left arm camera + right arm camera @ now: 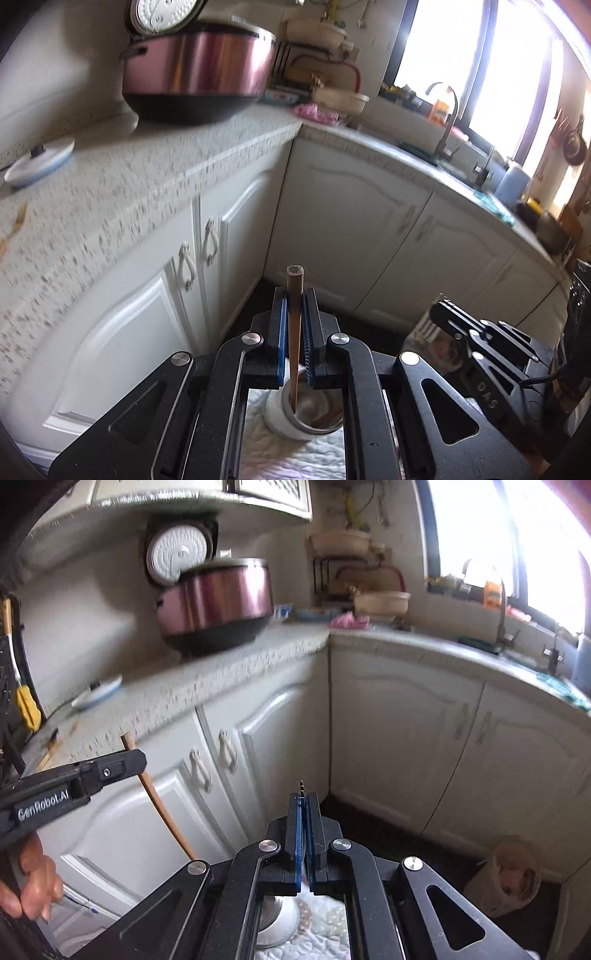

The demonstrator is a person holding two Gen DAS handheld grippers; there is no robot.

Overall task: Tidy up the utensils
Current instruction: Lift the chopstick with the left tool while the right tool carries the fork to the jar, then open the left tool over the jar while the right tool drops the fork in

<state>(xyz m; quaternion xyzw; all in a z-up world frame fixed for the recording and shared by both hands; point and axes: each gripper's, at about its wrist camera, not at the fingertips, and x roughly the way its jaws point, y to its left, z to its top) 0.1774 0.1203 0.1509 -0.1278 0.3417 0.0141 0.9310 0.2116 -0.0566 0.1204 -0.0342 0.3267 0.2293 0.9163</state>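
Note:
My left gripper (294, 295) is shut on a brown wooden chopstick (293, 332) that stands upright between the blue pads. The chopstick's lower end reaches into a white-and-metal cup (295, 424), which stands on a white quilted cloth (295, 461) and holds another brown stick. In the right wrist view the left gripper (129, 760) comes in from the left with the chopstick (162, 812) slanting down. My right gripper (303, 801) is shut, and a thin dark utensil tip (303, 785) pokes out above its pads. The right gripper (439, 308) also shows at lower right in the left wrist view.
A pink rice cooker (195, 74) with its lid up stands on the speckled counter (129, 184), with a white lid (37, 166) to its left. White cabinet doors (351, 229) fill the corner. A sink and tap (448, 122) are under the window. A bag (506, 875) sits on the dark floor.

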